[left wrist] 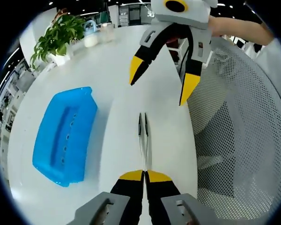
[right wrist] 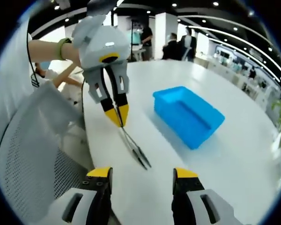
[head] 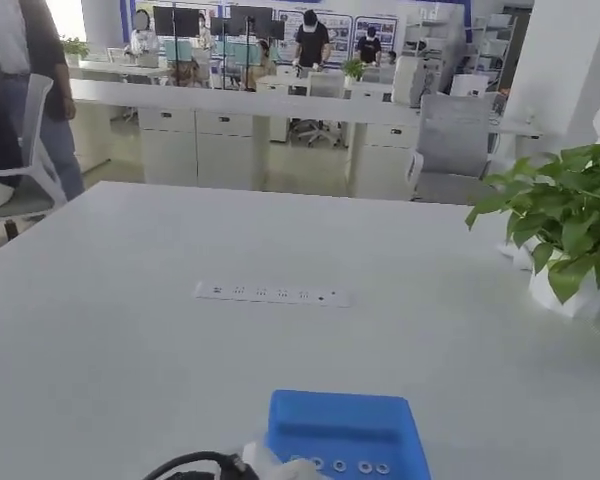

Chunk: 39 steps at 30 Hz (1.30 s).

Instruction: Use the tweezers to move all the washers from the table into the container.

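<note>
A blue container [head: 342,425] stands near the front of the white table [head: 130,340]. Several small washers [head: 350,466] lie in a row on its blue surface, and they also show as dots [left wrist: 68,136] inside the container [left wrist: 61,136]. My left gripper [left wrist: 144,177] is shut on the handle end of the metal tweezers [left wrist: 143,133], whose tips point forward over the table. My right gripper [right wrist: 142,174] is open with nothing between its fingers, just behind the tweezers' tips [right wrist: 139,157]. It faces the left gripper [right wrist: 119,115], with the container [right wrist: 189,115] off to the right.
A flush power strip [head: 270,294] sits mid-table. A potted plant [head: 565,215] stands at the right edge. A white mesh chair [left wrist: 243,140] is at the table's near edge beside the grippers. People and desks fill the background.
</note>
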Motion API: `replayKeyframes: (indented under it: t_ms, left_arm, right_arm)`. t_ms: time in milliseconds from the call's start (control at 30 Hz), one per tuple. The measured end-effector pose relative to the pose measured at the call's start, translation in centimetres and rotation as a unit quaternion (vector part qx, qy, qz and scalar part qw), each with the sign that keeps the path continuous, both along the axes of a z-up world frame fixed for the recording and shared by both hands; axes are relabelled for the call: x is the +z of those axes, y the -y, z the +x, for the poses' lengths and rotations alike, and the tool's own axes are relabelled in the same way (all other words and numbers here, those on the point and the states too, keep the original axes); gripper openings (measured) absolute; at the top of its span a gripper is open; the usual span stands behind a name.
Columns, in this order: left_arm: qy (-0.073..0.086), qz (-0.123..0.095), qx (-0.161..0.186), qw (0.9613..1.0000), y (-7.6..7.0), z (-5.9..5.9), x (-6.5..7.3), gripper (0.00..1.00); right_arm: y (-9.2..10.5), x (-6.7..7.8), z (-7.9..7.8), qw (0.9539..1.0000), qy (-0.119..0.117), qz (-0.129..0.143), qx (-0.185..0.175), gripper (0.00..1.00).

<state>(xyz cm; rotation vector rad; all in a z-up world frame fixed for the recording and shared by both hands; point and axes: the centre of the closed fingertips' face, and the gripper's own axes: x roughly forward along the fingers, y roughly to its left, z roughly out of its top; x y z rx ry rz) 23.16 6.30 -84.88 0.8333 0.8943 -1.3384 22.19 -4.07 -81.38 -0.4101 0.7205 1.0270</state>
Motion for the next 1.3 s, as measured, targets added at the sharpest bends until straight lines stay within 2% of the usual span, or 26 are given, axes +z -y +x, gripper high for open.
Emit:
replayKeyframes:
  t_ms: [133, 300, 433, 500, 567, 633, 700, 767, 800, 833, 867, 900, 967, 1000, 1033, 1067, 1133, 1167, 1200, 1233, 1267, 1300]
  left_arm:
    - [-0.004, 0.020, -0.006, 0.9998, -0.1, 0.0, -0.4, 0.00]
    - [-0.011, 0.038, -0.016, 0.9991, -0.2, -0.4, -0.7, 0.00]
    - [-0.006, 0.039, -0.010, 0.9992, -0.3, -0.3, -0.7, 0.00]
    - [0.000, 0.037, 0.000, 0.9993, -0.4, -0.1, -0.5, 0.05]
    - [0.003, 0.027, 0.022, 0.9994, -0.5, 0.1, 0.0, 0.10]
    - [0.013, 0.005, 0.048, 0.9987, -0.7, 0.2, 0.7, 0.15]
    - [0.020, -0.028, 0.089, 0.9954, -1.0, 0.3, 1.6, 0.23]
    - [0.026, -0.072, 0.136, 0.9878, -1.2, 0.4, 2.6, 0.36]
    - [0.027, -0.093, 0.162, 0.9820, -1.4, 0.3, 3.2, 0.41]
    - [0.027, -0.104, 0.183, 0.9772, -1.7, 0.3, 3.5, 0.45]
    - [0.027, -0.122, 0.209, 0.9700, -2.2, 0.1, 4.1, 0.46]
    - [0.030, -0.133, 0.224, 0.9650, -2.4, 0.1, 4.4, 0.46]
    - [0.041, -0.161, 0.257, 0.9521, -2.8, 0.2, 5.4, 0.50]
    - [0.050, -0.183, 0.278, 0.9416, -3.1, 0.2, 6.2, 0.52]
    - [0.056, -0.195, 0.292, 0.9346, -3.3, 0.2, 6.6, 0.54]
    - [0.070, -0.214, 0.308, 0.9245, -3.6, 0.2, 7.4, 0.55]
    - [0.087, -0.239, 0.333, 0.9078, -4.0, 0.3, 8.5, 0.58]
    - [0.099, -0.260, 0.350, 0.8944, -4.3, 0.4, 9.4, 0.59]
    - [0.111, -0.274, 0.360, 0.8848, -4.5, 0.5, 10.0, 0.61]
    - [0.128, -0.293, 0.375, 0.8700, -4.7, 0.6, 11.0, 0.63]
    - [0.136, -0.308, 0.385, 0.8595, -4.9, 0.6, 11.7, 0.65]
    - [0.147, -0.326, 0.400, 0.8443, -5.1, 0.8, 12.5, 0.67]
  right_arm:
    - [1.7, 1.3, 0.0, 0.9991, 0.011, 0.011, -0.039, 0.50]
    - [3.4, 2.7, 0.2, 0.9967, 0.030, 0.024, -0.072, 0.50]
    - [4.0, 3.6, 0.4, 0.9942, 0.036, 0.042, -0.092, 0.49]
    - [4.1, 4.0, 0.4, 0.9930, 0.038, 0.052, -0.099, 0.49]
    - [4.2, 4.2, 0.4, 0.9922, 0.041, 0.058, -0.103, 0.49]
    - [4.3, 4.6, 0.5, 0.9910, 0.044, 0.066, -0.107, 0.49]
    - [4.5, 4.9, 0.5, 0.9896, 0.047, 0.077, -0.112, 0.49]
    - [4.7, 5.2, 0.6, 0.9881, 0.053, 0.086, -0.117, 0.50]
    - [4.8, 5.4, 0.7, 0.9869, 0.054, 0.092, -0.121, 0.51]
    - [4.9, 5.5, 0.7, 0.9863, 0.054, 0.096, -0.123, 0.50]
    - [4.9, 5.6, 0.7, 0.9857, 0.055, 0.101, -0.123, 0.50]
    - [5.0, 5.7, 0.8, 0.9846, 0.057, 0.108, -0.125, 0.50]
    - [5.1, 5.9, 1.0, 0.9831, 0.061, 0.118, -0.126, 0.51]
    - [5.2, 6.0, 1.1, 0.9827, 0.061, 0.120, -0.127, 0.51]
    - [5.3, 6.1, 1.2, 0.9819, 0.063, 0.124, -0.128, 0.52]
    - [5.3, 6.3, 1.3, 0.9812, 0.065, 0.128, -0.129, 0.53]
    - [5.5, 6.7, 1.7, 0.9785, 0.073, 0.138, -0.135, 0.53]
    - [5.6, 7.1, 1.9, 0.9769, 0.078, 0.145, -0.136, 0.54]
    - [5.6, 7.4, 2.0, 0.9755, 0.083, 0.150, -0.138, 0.54]
    - [5.7, 7.8, 2.1, 0.9739, 0.089, 0.155, -0.140, 0.54]
    - [5.9, 7.9, 2.2, 0.9733, 0.093, 0.157, -0.140, 0.55]
    - [6.1, 8.2, 2.3, 0.9722, 0.097, 0.160, -0.141, 0.55]
